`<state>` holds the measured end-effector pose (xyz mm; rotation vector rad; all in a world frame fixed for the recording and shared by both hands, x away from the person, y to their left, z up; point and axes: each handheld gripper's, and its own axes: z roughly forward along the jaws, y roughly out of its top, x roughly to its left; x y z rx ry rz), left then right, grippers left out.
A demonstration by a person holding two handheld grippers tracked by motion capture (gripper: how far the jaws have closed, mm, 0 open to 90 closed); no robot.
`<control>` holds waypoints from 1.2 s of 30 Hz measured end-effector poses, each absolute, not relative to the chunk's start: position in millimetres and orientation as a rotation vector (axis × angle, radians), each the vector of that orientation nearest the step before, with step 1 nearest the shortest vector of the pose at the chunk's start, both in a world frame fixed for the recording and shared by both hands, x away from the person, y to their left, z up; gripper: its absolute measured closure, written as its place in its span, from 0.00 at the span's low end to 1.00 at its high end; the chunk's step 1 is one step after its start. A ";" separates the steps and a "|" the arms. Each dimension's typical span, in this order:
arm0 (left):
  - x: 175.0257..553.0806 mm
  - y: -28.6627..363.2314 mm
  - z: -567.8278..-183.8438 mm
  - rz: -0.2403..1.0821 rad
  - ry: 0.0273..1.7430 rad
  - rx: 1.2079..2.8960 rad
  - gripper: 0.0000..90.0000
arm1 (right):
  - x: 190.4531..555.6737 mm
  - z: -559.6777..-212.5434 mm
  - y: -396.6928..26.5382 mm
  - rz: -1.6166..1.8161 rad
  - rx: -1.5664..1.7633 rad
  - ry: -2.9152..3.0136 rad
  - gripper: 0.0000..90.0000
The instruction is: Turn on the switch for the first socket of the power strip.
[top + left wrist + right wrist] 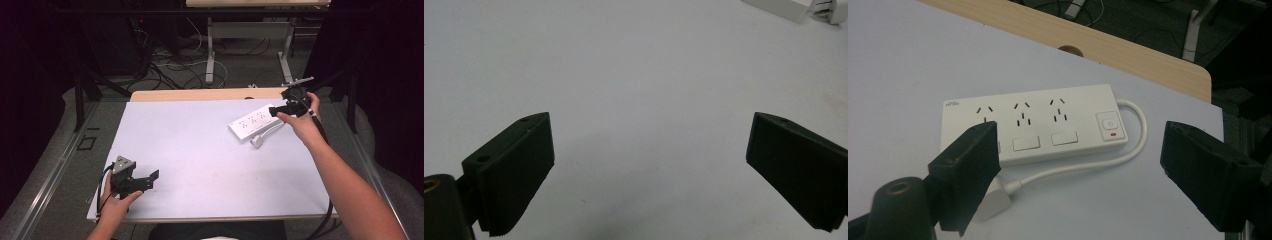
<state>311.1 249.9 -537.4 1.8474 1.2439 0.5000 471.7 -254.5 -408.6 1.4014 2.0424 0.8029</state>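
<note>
Jaws of the right gripper [1078, 165] gape wide above the strip [1035, 127]; center them over its plug [993, 202] before squeezing.

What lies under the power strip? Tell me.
The power strip lies flat on the white sheet covering the wooden table. Its white cable curls alongside; its underside is hidden.

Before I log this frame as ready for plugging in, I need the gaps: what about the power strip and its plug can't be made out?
- Plug: right gripper view, mostly behind the right gripper's near jaw; prongs unseen.
- Power strip: left gripper view, cut by the top edge.
- Brand mark: too small to read.
- Plug: high view, too small for detail.
</note>
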 end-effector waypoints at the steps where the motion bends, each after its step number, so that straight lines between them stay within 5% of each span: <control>1: 310.9 249.9 -537.3 0.499 1.245 1.848 0.06 | 471.7 -408.6 -254.5 0.803 1.401 2.042 0.18; 36: 310.6 250.6 -537.7 0.499 1.245 1.852 0.06 | 519.8 -437.4 -257.5 0.865 1.527 2.042 0.50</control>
